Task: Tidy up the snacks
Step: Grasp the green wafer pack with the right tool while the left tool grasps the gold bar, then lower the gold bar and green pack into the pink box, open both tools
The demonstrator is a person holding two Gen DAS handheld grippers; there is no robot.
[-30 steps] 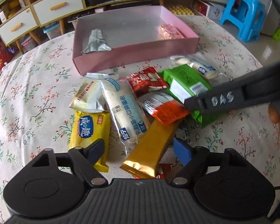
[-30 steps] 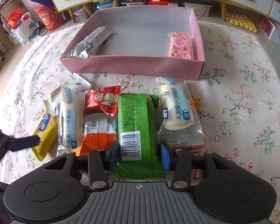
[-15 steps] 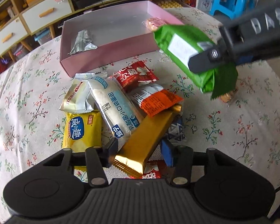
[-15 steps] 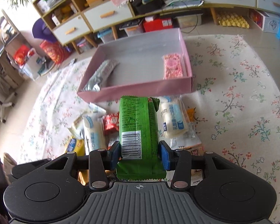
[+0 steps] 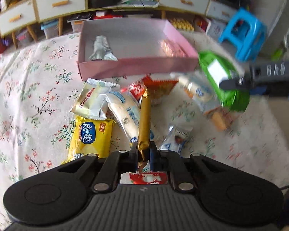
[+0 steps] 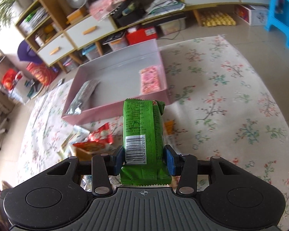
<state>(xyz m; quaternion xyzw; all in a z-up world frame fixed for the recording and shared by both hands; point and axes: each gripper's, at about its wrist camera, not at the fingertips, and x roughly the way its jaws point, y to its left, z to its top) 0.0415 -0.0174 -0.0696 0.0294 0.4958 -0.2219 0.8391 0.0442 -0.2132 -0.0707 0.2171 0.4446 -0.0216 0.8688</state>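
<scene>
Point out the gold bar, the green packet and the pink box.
gold bar (image 5: 144, 119): left wrist view, middle of the wrapper.
green packet (image 6: 142, 127): right wrist view, printed back face.
pink box (image 6: 113, 111): right wrist view, near outer wall.

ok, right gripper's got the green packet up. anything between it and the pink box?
Nothing visible blocks it. The green packet is clamped in the right gripper, above the snacks on the cloth. The pink box is open-topped; inside, a silver wrapper lies left and a pink packet right, the middle bare.
</scene>
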